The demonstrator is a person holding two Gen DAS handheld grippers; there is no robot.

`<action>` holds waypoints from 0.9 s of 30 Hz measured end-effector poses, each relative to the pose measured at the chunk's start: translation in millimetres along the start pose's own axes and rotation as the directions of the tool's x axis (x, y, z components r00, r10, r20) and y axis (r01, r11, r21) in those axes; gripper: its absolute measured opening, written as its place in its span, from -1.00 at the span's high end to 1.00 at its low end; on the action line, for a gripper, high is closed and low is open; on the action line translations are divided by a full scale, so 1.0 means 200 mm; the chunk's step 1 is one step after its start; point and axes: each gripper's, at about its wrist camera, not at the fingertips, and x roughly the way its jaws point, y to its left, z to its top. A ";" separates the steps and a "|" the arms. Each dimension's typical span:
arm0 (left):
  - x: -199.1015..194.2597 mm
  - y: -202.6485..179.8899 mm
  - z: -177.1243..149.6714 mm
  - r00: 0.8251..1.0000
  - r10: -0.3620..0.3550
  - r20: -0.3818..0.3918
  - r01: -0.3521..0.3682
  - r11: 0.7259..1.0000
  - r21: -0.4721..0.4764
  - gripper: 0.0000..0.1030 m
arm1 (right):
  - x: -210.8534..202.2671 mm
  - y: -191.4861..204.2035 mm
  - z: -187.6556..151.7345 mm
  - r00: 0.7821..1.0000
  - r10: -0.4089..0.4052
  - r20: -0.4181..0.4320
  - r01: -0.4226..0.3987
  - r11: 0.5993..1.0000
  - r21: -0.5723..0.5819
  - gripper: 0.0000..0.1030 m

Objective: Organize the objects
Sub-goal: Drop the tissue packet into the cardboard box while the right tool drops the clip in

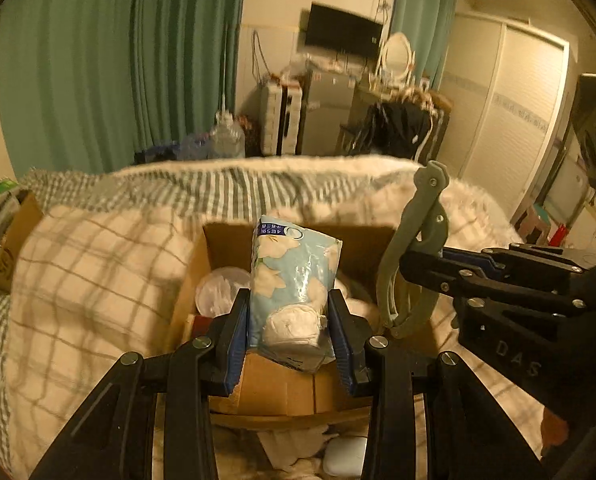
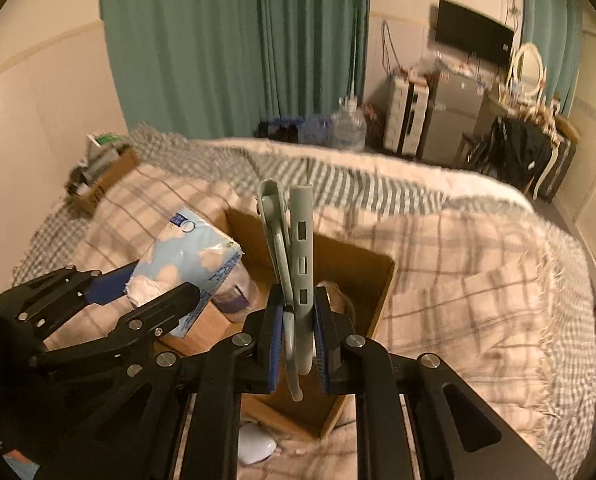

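The right gripper [image 2: 298, 336] fills the lower middle, its jaws closed on a grey-green folding tool [image 2: 294, 264] that stands upright between the blue pads [image 2: 276, 344]. Its 2 handles rise side by side, one with 3 small slots. Behind it sits an open cardboard box [image 2: 378, 300] on the bed [image 2: 478, 280], which is covered by a checked blanket. At left the left gripper [image 2: 138, 292] clamps a pale blue floral tissue pack [image 2: 190, 264] (one end torn open, white tissue showing), held tilted over the box's left side. A small white case [image 2: 254, 446] lies on the blanket just in front of the box. Green curtains [image 2: 234, 40] hang behind the bed.
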 end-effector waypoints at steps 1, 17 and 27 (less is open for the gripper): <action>0.03 0.00 -0.01 1.000 -0.007 -0.010 0.007 1.000 -0.004 0.27 | 0.06 -0.02 -0.02 1.000 0.005 -0.021 -0.005 1.000 0.008 0.76; 0.07 0.10 -0.03 1.000 -0.023 -0.011 0.022 0.997 -0.068 -0.56 | 0.01 -0.14 -0.05 0.999 -0.017 0.047 0.013 0.996 0.087 0.06; -0.46 0.13 -0.01 0.994 0.052 0.097 -0.049 0.998 -0.034 -1.00 | -0.62 0.01 -0.09 0.975 -0.097 0.200 0.098 0.995 0.006 -0.54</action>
